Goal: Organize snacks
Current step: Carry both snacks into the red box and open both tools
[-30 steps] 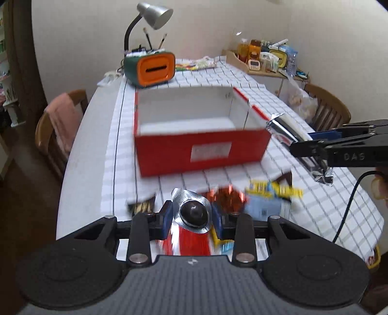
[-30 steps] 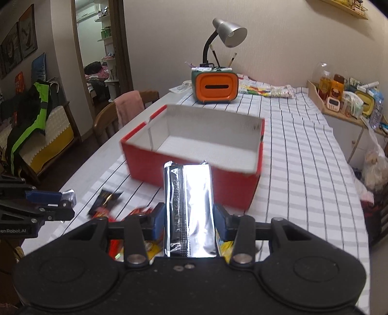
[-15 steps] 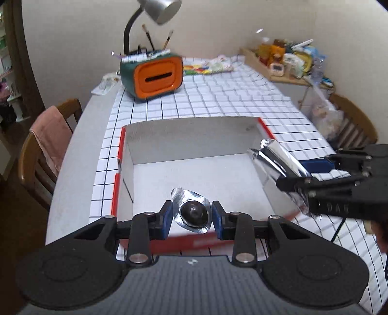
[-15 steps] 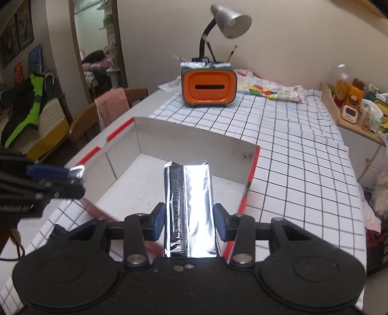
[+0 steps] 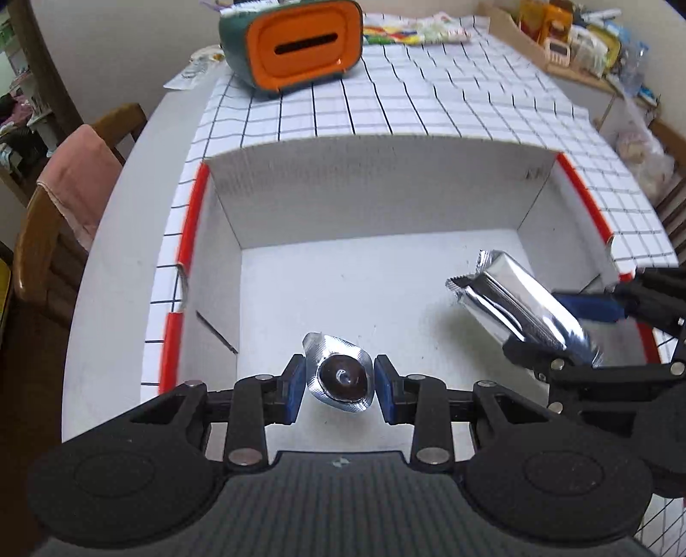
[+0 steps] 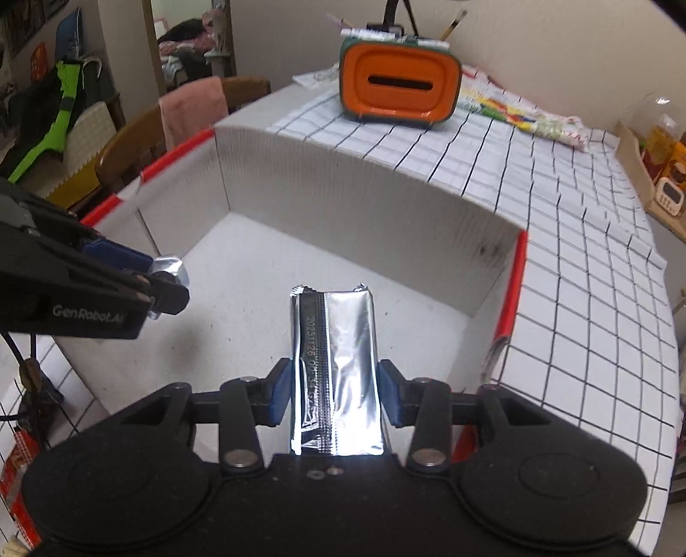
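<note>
My left gripper [image 5: 339,377] is shut on a small round foil-wrapped snack [image 5: 341,377] with a dark centre, hanging over the bare white floor of the red cardboard box [image 5: 433,188]. My right gripper [image 6: 335,387] is shut on a long silver foil packet [image 6: 336,364], held over the same box [image 6: 343,188]. In the left wrist view the silver packet [image 5: 523,308] and right gripper [image 5: 557,338] reach in from the right. In the right wrist view the left gripper [image 6: 165,282] comes in from the left with its foil snack [image 6: 171,268].
An orange and green holder [image 5: 296,43] stands behind the box on the checked tablecloth [image 5: 428,98]. A wooden tray of jars [image 5: 570,34] sits at the far right. A chair with a pink cloth [image 5: 73,180] stands left of the table. Loose snack wrappers [image 6: 21,450] lie near the box.
Both grippers moved forward and down from in front of the box to over its inside, each still holding its snack. The loose snacks on the table dropped out of the left wrist view.
</note>
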`<state>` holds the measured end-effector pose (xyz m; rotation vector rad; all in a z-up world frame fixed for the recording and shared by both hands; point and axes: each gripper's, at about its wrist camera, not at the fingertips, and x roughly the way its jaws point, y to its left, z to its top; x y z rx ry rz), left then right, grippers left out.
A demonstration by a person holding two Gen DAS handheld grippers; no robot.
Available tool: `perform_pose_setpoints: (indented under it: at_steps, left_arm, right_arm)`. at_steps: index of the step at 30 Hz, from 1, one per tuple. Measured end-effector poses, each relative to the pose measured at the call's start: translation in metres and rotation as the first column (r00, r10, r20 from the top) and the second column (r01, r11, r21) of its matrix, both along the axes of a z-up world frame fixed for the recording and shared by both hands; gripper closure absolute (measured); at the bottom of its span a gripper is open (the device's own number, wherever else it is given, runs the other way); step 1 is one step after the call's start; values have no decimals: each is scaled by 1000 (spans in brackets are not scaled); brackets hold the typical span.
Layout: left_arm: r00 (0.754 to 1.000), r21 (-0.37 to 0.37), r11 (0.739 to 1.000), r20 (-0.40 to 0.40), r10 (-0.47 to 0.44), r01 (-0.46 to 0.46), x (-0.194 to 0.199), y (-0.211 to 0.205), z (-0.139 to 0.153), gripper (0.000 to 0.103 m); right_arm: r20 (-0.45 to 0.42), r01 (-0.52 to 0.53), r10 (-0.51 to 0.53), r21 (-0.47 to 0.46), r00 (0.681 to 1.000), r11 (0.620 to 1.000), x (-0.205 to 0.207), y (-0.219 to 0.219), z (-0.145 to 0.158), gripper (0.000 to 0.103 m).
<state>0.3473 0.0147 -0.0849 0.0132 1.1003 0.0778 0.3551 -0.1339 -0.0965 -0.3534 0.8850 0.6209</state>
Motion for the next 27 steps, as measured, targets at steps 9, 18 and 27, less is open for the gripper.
perform_pose_setpoints:
  at_steps: [9, 18, 27]
  left_arm:
    - [999, 85, 996, -12, -34, 35, 2, -18, -6, 66]
    - [998, 9, 999, 46, -32, 32, -13, -14, 11, 48]
    - [989, -14, 997, 132, -68, 71, -52, -16, 42, 41]
  right_arm:
    - [-24, -11, 11, 3, 1000, 1000, -2, -2, 4, 61]
    - [-34, 46, -44, 72, 998, 996, -12, -19, 23, 57]
    - [22, 74, -77, 116, 997, 990, -53, -22, 55, 46]
